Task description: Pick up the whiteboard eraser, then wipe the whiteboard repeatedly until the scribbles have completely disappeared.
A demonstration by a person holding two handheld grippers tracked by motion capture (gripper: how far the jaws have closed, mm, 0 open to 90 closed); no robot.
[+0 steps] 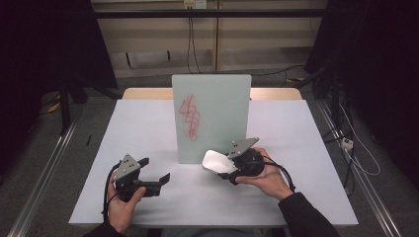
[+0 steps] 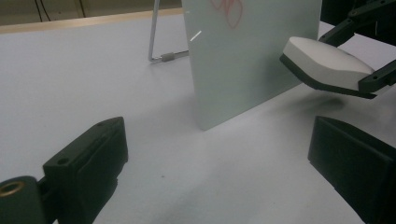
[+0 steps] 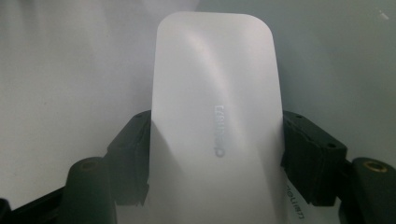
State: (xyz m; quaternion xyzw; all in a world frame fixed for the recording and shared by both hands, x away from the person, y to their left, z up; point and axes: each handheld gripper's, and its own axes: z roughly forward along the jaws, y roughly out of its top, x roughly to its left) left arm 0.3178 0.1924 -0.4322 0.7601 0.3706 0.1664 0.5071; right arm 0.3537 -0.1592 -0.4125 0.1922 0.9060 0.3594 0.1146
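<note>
On the white table (image 1: 148, 128) stands a pale green glass board (image 1: 212, 116), upright, with a red scribble (image 1: 190, 118) drawn on its face. Behind the board, in the left gripper view, a thin metal stand leg (image 2: 154, 37) rests on the table.

Just in front of the lower right corner of the board, the right gripper (image 1: 228, 167) is clamped on a whiteboard eraser (image 1: 215, 161). The eraser has a white top and a dark underside. It is lifted off the table and tilted, and its front end is very near the board; I cannot tell if it touches. In the right gripper view the two black jaws press on both long sides of the eraser (image 3: 215, 121), and its white top has small grey letters that I cannot read.

Near the left front part of the table, the left gripper (image 1: 157, 174) is held low, well apart from the board. Its jaws stand wide apart and nothing is between them. From the left gripper view the eraser (image 2: 327, 65) hangs above the table beside the board's edge (image 2: 252, 60).
</note>
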